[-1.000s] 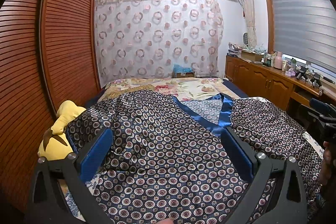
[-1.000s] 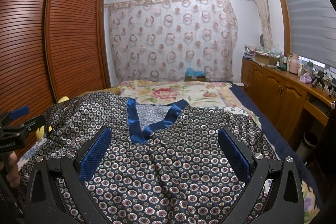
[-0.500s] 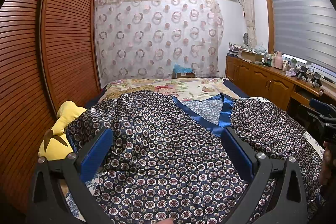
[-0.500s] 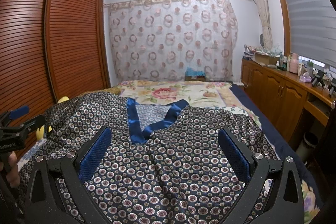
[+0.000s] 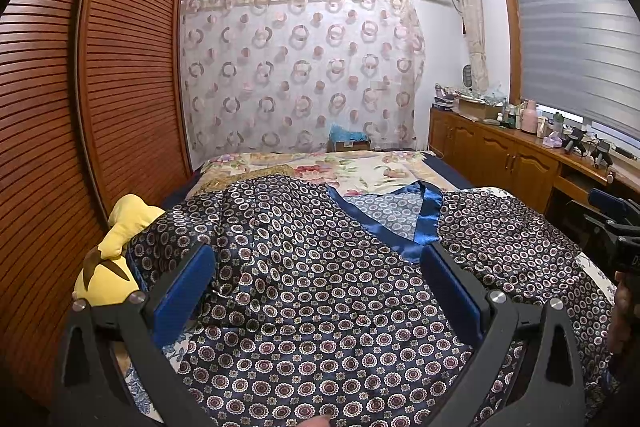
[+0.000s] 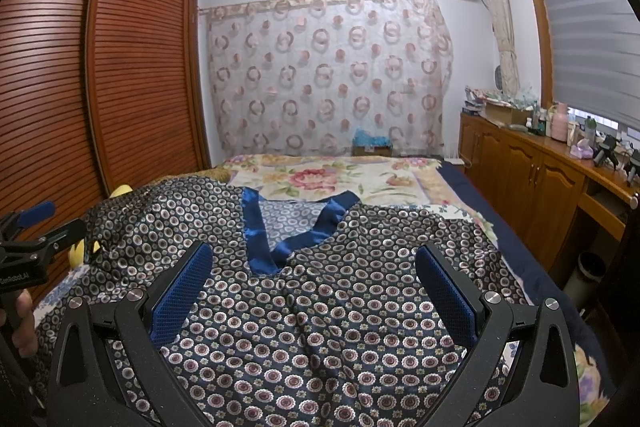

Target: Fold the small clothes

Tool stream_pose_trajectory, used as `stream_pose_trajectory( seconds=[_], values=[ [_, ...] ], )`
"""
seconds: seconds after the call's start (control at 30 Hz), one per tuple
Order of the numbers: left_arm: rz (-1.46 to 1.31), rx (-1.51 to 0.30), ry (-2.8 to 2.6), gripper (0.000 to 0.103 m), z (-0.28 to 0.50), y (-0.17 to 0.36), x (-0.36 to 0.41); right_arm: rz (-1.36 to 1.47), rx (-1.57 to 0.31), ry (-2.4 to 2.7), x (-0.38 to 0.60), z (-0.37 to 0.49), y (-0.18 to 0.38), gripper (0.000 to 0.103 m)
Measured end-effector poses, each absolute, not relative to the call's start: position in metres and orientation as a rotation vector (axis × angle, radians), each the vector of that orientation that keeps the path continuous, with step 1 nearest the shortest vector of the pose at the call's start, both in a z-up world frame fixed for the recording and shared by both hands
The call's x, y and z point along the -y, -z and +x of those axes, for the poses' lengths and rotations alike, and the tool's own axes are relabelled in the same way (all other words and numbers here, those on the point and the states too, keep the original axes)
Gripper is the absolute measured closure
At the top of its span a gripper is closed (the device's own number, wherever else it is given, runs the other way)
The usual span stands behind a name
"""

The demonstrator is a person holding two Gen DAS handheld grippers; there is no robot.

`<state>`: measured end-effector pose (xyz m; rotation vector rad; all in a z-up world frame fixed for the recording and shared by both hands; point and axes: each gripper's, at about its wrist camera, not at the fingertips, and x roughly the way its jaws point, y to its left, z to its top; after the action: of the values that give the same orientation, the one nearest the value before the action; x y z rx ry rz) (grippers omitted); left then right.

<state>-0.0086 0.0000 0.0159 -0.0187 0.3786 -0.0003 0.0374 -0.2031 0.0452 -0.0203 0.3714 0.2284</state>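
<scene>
We are holding both grippers above a dark patterned satin garment that is lying spread across the near part of the bed, covering it almost from the left edge to the right edge. Its blue-trimmed V neckline is opening toward the far end of the bed, so the garment's long axis is running from us toward the curtain, with the hem end nearest us and passing out of view under the grippers. The sleeves are reaching sideways, one toward the left edge beside a yellow plush toy, the other toward the right edge by the wooden cabinets.

We are keeping the left gripper spread wide, its blue pads framing the left half of the garment's chest, with the neckline's point just ahead of the right pad. Whether the fingertips are touching the cloth we cannot tell.

We are holding the right gripper spread wide as well, nothing between its fingers; the neckline's bottom point is lying just beyond its left pad, and a lengthwise crease in the fabric is running between the two pads.
</scene>
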Motion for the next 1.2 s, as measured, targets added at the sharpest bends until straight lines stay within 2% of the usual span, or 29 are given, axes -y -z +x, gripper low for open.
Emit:
stream_pose_trajectory(
  seconds=[0.53,1.2],
  values=[
    [-0.013,-0.404,-0.005,0.000,-0.004,-0.007,-0.005,-0.015,-0.389,-0.251,0.199,0.040,-0.041,0.000],
    [-0.017,-0.557,-0.126,0.000,0.021,0.035,-0.108,-0.082,-0.452,-0.376,0.159,0.062,-0.024,0.000]
  ],
)
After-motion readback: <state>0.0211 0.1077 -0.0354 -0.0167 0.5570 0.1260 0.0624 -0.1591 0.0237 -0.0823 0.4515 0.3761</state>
